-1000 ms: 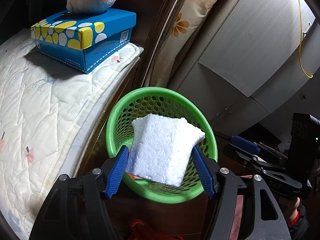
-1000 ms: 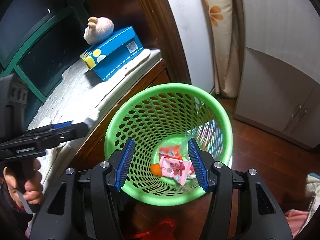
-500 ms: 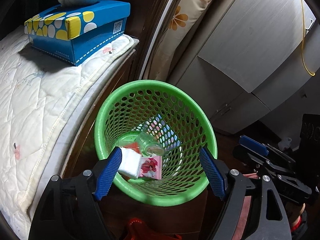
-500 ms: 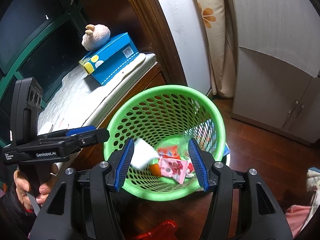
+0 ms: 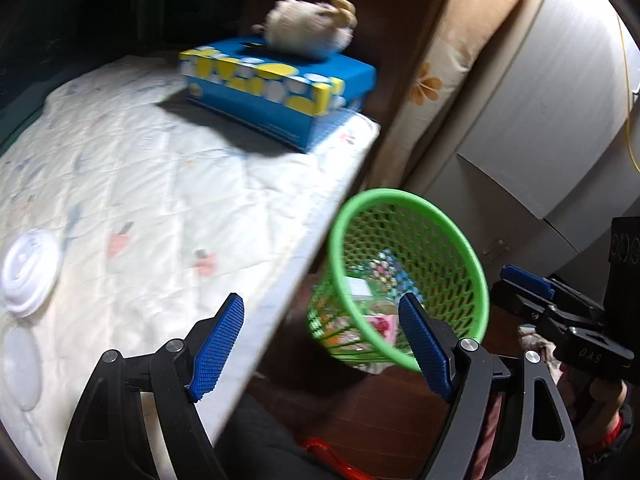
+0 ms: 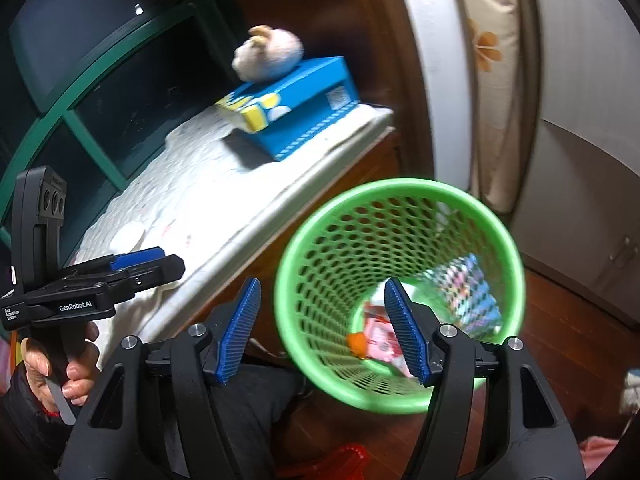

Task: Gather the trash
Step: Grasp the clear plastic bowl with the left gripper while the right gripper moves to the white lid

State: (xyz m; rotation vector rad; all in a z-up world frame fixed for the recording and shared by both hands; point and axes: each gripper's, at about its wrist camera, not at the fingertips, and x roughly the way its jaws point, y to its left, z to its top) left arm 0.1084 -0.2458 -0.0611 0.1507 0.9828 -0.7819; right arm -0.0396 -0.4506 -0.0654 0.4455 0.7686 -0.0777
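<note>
Both views motion-blurred; trash in the green mesh wastebasket [image 6: 400,292] is hard to read – pink wrapper [image 6: 380,340], orange bit, patterned packet, a white piece seen in left wrist view only. Basket stands on wood floor beside the quilted pad [image 5: 140,208]. Left view alone shows a white plastic lid [image 5: 30,270] on the pad, frame edge, plus a faint clear one below it. Right view alone shows the hand [image 6: 60,372] gripping the left tool's handle. Blue tissue box [image 5: 280,88] w/ plush toy [image 5: 308,30] at pad's far end. Left gripper [image 5: 320,344] tilts down over pad edge, jaws wide apart, nothing in them. Right gripper [image 6: 320,328] angled down at basket rim, jaws opening, empty.
</note>
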